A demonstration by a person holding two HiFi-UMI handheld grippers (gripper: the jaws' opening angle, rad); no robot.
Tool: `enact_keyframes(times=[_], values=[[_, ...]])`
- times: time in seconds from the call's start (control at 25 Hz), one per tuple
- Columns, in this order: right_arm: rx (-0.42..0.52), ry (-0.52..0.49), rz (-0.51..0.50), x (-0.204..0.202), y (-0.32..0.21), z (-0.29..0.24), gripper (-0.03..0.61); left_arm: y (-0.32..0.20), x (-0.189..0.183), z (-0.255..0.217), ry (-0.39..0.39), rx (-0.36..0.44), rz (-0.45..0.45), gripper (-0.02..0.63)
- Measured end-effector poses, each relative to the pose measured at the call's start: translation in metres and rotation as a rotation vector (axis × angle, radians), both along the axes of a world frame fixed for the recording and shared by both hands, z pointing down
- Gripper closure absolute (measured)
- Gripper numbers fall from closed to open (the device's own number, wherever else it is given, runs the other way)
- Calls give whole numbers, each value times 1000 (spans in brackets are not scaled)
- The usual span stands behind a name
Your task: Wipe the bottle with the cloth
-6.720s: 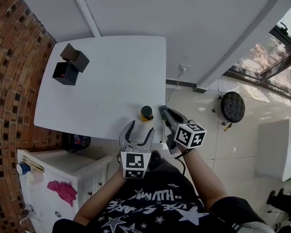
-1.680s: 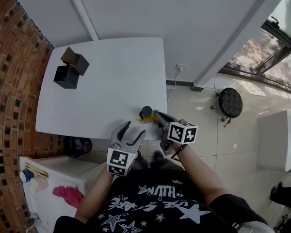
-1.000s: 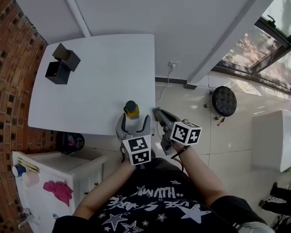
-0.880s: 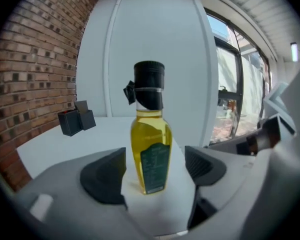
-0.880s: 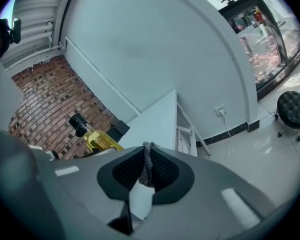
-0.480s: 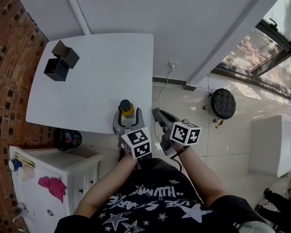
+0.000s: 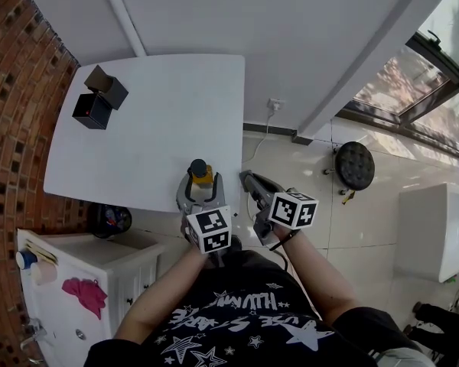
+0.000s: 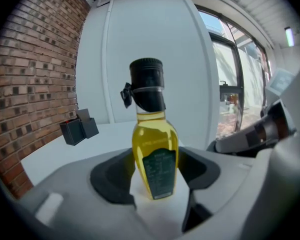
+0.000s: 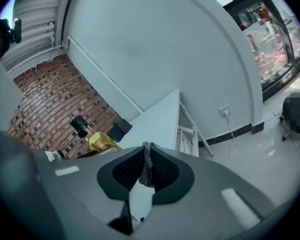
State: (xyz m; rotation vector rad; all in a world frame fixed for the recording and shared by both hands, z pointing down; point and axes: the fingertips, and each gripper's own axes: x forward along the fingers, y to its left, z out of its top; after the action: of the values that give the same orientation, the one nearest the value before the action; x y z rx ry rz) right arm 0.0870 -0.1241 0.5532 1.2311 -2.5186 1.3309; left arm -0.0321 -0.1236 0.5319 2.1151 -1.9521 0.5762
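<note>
A bottle (image 7: pixel 199 168) of yellow liquid with a black cap stands near the front right edge of the white table (image 7: pixel 138 113). My left gripper (image 7: pixel 200 181) has just been closing with the bottle (image 8: pixel 155 149) between its jaws, and both black pads (image 8: pixel 112 179) now touch the bottle's lower sides. To its right, beyond the table edge, my right gripper (image 7: pixel 247 178) is shut on a thin grey cloth (image 9: pixel 148 161), whose edge sticks up between the pads. In the right gripper view the bottle (image 9: pixel 97 136) shows at the left.
Two black boxes (image 7: pixel 98 100) sit at the table's far left corner. A brick wall runs along the left. A white cabinet (image 7: pixel 84 266) with a pink rag (image 7: pixel 83 290) stands below the table. A wall socket with cable (image 7: pixel 274 104) and a black stool (image 7: pixel 354 159) are on the right.
The left gripper moved up to the bottle and its jaws narrowed around it. The right gripper stayed beside the table with the cloth.
</note>
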Motion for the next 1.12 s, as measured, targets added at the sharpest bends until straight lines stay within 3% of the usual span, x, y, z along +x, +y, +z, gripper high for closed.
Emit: enact_keyframes(times=[0.28,0.64,0.88,1.12], values=[[36,2,-45,-13,-5,-11,541,3,0,0,28,22,185,353],[147,-3,-204,-50,-8,-46,541,10,3,-1,59,39,470,356],[200,-45,-237,-68,-13,-74,541,14,5,0,82,42,670,356],[191,-74,-244,-79,-21,-80,541,18,10,0,84,20,882,356]])
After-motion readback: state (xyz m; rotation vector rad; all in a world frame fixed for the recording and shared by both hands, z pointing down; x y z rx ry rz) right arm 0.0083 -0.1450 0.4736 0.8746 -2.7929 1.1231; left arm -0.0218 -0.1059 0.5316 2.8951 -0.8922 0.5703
